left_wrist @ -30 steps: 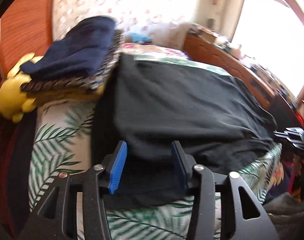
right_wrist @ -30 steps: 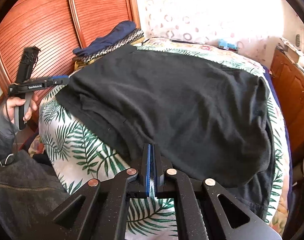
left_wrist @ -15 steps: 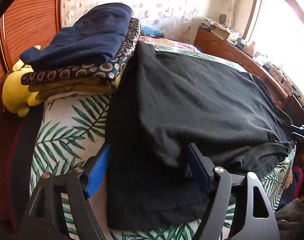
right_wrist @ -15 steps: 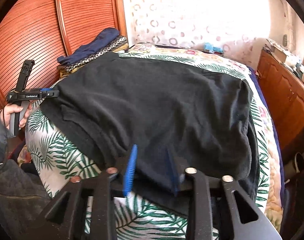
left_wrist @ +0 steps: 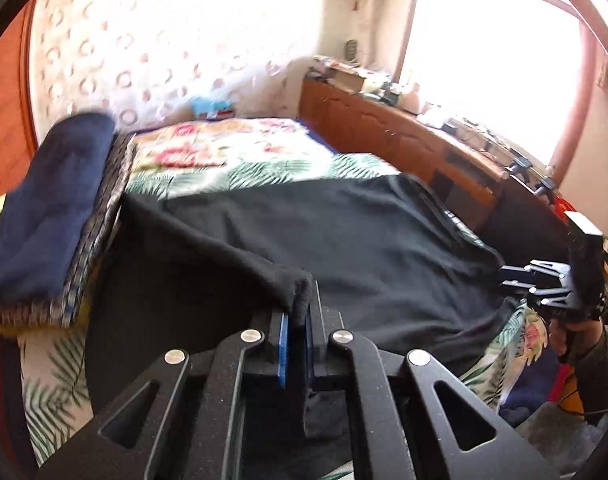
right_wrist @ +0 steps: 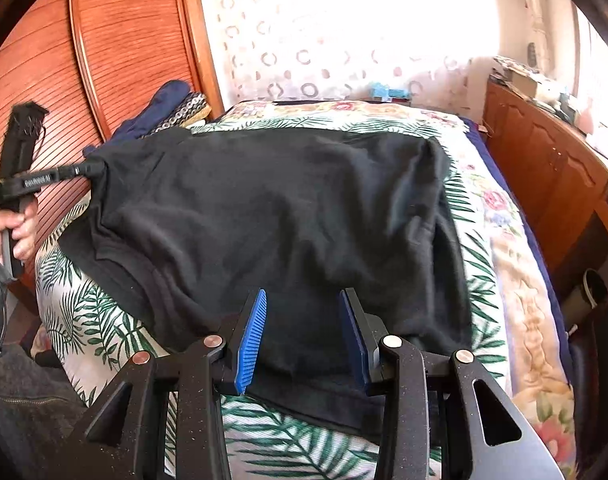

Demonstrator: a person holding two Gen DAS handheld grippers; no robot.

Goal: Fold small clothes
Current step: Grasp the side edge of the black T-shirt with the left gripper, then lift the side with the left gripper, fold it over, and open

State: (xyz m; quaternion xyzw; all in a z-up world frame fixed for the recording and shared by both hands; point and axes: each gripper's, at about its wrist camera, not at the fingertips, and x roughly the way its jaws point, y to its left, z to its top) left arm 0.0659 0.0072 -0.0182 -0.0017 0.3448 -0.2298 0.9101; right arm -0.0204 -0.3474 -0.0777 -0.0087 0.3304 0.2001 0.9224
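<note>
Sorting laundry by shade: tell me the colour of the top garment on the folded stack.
Navy blue folded garment, clearest in the left wrist view.

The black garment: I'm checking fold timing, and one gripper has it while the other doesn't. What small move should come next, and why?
Probably close the right gripper on the near edge of the black garment. Its jaws stand open with the cloth lying between them, unpinched, while the left gripper has just closed on a raised fold of cloth. Both corners likely need holding before the fold carries over.
</note>
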